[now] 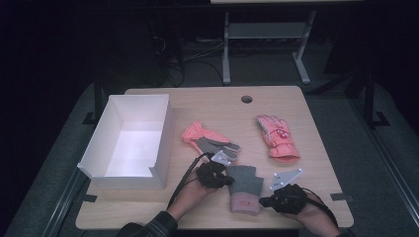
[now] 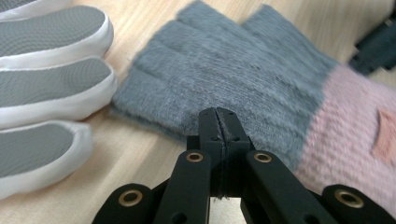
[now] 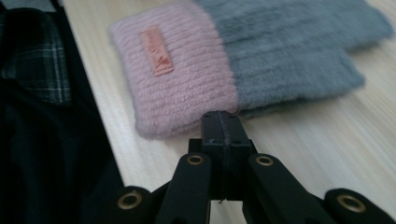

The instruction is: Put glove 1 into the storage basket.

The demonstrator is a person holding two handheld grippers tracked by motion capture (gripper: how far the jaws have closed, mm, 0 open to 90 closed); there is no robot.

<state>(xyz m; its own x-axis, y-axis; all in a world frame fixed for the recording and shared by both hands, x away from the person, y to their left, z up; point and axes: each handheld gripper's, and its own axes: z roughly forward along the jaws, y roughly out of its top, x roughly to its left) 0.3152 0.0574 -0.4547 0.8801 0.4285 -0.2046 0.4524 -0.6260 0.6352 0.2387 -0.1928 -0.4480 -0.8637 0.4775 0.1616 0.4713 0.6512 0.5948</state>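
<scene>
Black jaws are being kept clenched on nothing at both tongs: the left gripper is being held at the grey fingerless glove by its finger end, the right gripper just beside its pink cuff. Just beyond, an orange-and-grey glove is lying; a pink ski glove and white box are flanking. Bare table is being left rightward.

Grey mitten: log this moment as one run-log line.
grey mitten: flat on table | left tongs: shut, at its edge | right tongs: shut, by pink cuff | white box: holds nothing
</scene>
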